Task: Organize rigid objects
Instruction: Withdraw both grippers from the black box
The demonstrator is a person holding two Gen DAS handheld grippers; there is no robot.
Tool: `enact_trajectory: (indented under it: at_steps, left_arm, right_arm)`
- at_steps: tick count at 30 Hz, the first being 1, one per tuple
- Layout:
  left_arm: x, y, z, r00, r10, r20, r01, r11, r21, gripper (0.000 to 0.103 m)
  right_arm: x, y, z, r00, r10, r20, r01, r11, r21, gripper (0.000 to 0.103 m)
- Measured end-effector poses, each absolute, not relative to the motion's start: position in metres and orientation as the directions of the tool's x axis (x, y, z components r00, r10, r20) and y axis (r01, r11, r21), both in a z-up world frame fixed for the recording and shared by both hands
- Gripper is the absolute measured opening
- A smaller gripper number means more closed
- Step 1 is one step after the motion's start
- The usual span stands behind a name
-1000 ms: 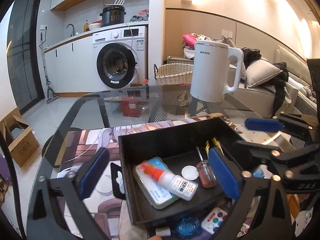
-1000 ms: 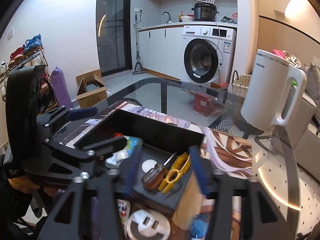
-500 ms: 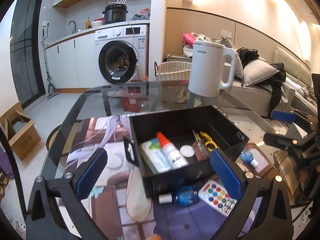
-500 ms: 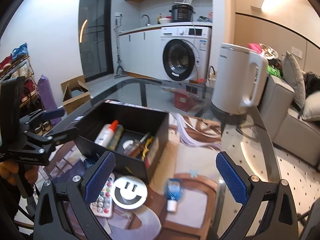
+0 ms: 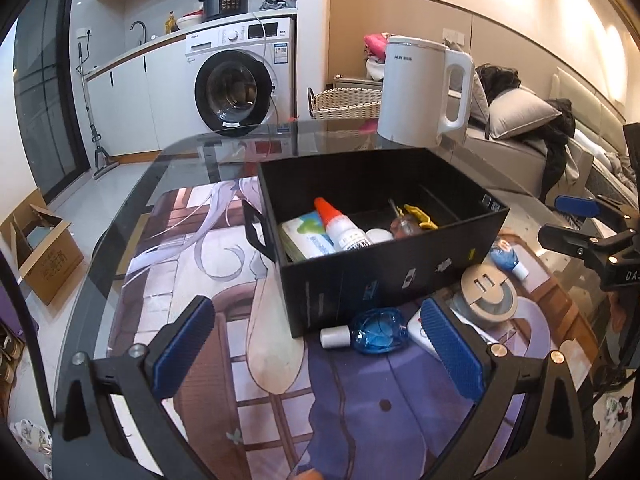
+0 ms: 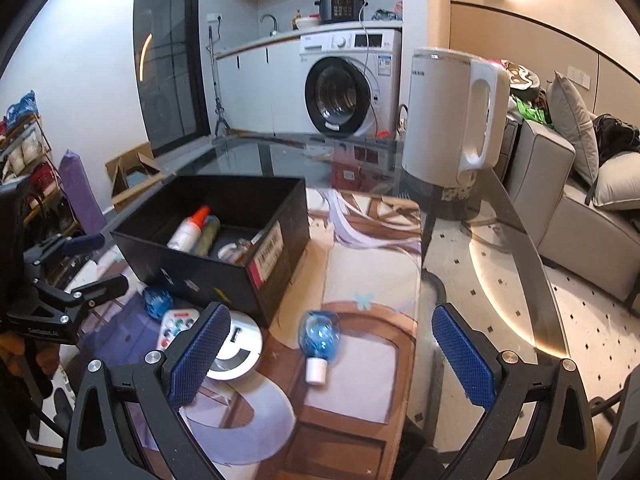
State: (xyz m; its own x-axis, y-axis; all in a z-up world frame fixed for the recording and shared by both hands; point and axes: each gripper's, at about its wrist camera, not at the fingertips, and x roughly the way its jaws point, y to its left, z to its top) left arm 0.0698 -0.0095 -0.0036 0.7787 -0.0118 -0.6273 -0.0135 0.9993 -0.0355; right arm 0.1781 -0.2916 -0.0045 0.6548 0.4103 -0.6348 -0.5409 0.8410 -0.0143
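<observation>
Both grippers, left (image 5: 318,356) and right (image 6: 328,350), gape wide, holding nothing. The blue bottle (image 6: 319,336) looks light, hard, slick; best pinched across its belly.

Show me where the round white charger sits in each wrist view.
Left wrist: charger right of centre, beside the black box's near right corner.
Right wrist: charger lower left, partly behind the left pad, before the box.
Shared landmark: white kettle behind the box.
</observation>
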Motion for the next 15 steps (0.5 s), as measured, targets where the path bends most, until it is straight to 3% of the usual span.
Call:
enact_trajectory:
  at_steps: [15]
  left_arm:
    - [0.077, -0.02, -0.018, 0.713, -0.011, -0.701, 0.017, 1.0, 0.002, 0.103]
  right_arm:
    - [0.202, -0.298, -0.035, 0.584, 0.299, -0.755, -0.491, 0.87, -0.036, 0.103]
